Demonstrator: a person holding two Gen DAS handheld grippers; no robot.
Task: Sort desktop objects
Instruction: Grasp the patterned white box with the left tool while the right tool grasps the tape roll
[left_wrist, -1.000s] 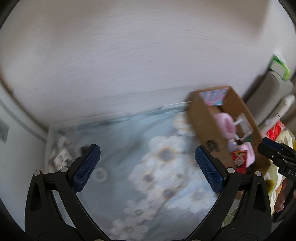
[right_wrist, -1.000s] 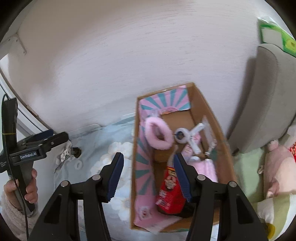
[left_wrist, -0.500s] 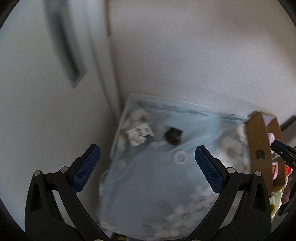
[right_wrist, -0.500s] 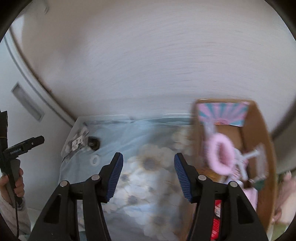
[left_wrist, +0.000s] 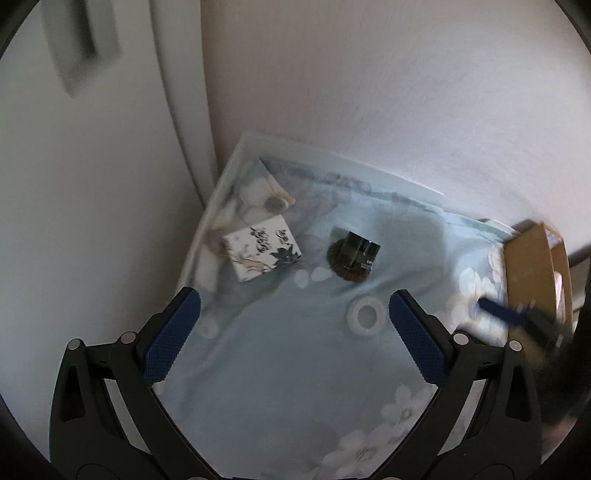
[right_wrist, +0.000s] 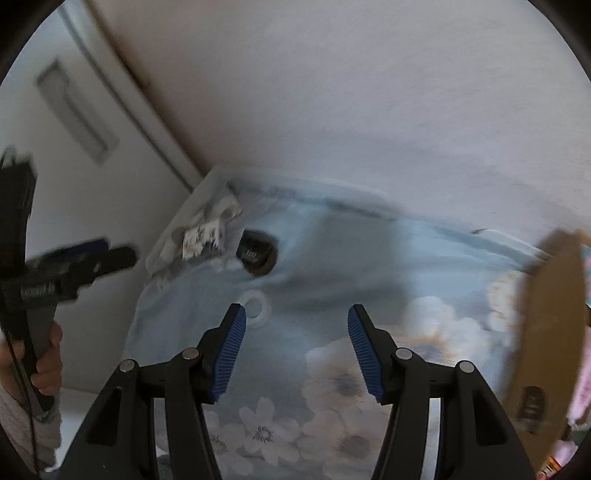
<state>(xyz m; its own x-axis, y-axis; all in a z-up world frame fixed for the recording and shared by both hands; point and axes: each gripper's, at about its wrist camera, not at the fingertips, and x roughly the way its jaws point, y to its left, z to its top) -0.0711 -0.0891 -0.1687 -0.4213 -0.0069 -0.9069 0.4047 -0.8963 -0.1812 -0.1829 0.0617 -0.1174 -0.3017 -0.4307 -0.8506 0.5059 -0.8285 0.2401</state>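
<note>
On the pale blue flowered cloth (left_wrist: 280, 369) lie a small white box with dark flower print (left_wrist: 261, 248), a black block on a dark brown scrunchie (left_wrist: 354, 255) and a white ring (left_wrist: 366, 316). My left gripper (left_wrist: 291, 334) is open and empty, above the cloth just short of the ring. My right gripper (right_wrist: 293, 350) is open and empty over the cloth; the ring (right_wrist: 255, 307) is just past its left fingertip, with the black block (right_wrist: 256, 253) and white box (right_wrist: 203, 236) farther back. A cardboard box (right_wrist: 554, 328) stands at the right.
The cloth lies in a corner between a wall (left_wrist: 406, 92) at the back and a white cabinet door (left_wrist: 92, 166) at the left. The left gripper (right_wrist: 55, 280) shows at the left of the right wrist view. The right gripper (left_wrist: 517, 317) shows blurred by the cardboard box (left_wrist: 532, 266).
Both grippers have swung left, away from the cardboard box and toward the corner with the white box, black block and ring. Both stayed open and empty.
</note>
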